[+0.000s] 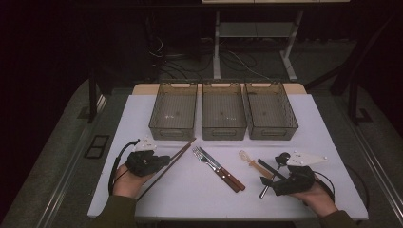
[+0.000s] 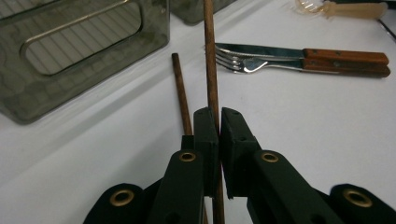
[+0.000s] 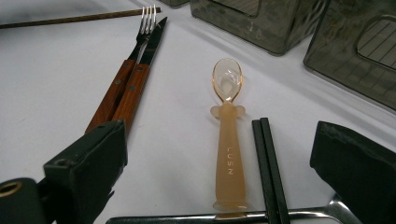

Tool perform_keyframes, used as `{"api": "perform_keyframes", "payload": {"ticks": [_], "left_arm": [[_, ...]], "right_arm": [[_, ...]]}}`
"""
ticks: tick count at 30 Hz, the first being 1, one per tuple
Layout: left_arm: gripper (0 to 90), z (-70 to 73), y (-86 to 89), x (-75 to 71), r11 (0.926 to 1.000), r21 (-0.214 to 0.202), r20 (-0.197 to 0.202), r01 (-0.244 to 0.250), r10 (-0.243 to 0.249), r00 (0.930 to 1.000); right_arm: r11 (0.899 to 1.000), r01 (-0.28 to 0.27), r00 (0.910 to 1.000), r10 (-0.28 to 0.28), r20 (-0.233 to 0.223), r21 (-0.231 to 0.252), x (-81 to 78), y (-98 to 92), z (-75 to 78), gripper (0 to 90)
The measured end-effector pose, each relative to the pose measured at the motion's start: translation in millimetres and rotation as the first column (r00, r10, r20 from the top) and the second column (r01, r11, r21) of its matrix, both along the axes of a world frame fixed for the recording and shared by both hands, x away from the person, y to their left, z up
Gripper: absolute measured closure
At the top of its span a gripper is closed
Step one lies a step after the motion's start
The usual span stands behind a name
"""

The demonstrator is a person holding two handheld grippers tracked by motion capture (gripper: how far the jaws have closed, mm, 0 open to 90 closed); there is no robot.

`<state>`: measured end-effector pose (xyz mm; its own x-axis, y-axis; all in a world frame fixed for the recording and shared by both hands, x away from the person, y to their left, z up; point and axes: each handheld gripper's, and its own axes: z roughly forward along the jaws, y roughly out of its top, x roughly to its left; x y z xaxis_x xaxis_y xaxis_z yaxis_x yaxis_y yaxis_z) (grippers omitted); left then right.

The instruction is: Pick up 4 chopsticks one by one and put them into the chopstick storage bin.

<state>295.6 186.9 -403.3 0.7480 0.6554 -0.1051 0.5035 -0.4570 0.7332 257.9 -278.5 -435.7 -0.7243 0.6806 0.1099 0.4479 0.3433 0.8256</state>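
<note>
- Chopstick (image 2: 211, 60) clamped in left gripper (image 2: 219, 116); its twin (image 2: 181, 93) lies beside.
- Right gripper (image 3: 219, 154) gapes, empty, over spoon (image 3: 228, 140).
- Next, likely: lift toward a bin (image 1: 174, 110).

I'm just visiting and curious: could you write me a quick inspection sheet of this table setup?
Surface: white table, a bare patch at its front middle.
Job's things: two brown chopsticks; three empty grey bins in a row.
Clutter: fork and knife, peach spoon, black chopsticks, a metal utensil.
Grippers: left gripper shut on one brown chopstick; right gripper open over the spoon.
Cables: one trails from each gripper; more on the floor behind.
Surroundings: dark room, a white frame beyond.
</note>
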Motion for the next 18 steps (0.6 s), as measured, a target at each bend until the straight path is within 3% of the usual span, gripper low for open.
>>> {"api": "perform_keyframes", "payload": {"ticks": [18], "left_arm": [[85.4,15.5,-6.5,12.0,0.9984,-0.057,0.023,0.0,0.001,0.9997]], "right_arm": [[1.0,0.002,1.0,-0.002,0.0,0.0,0.1,-0.1,0.1,4.2]]}}
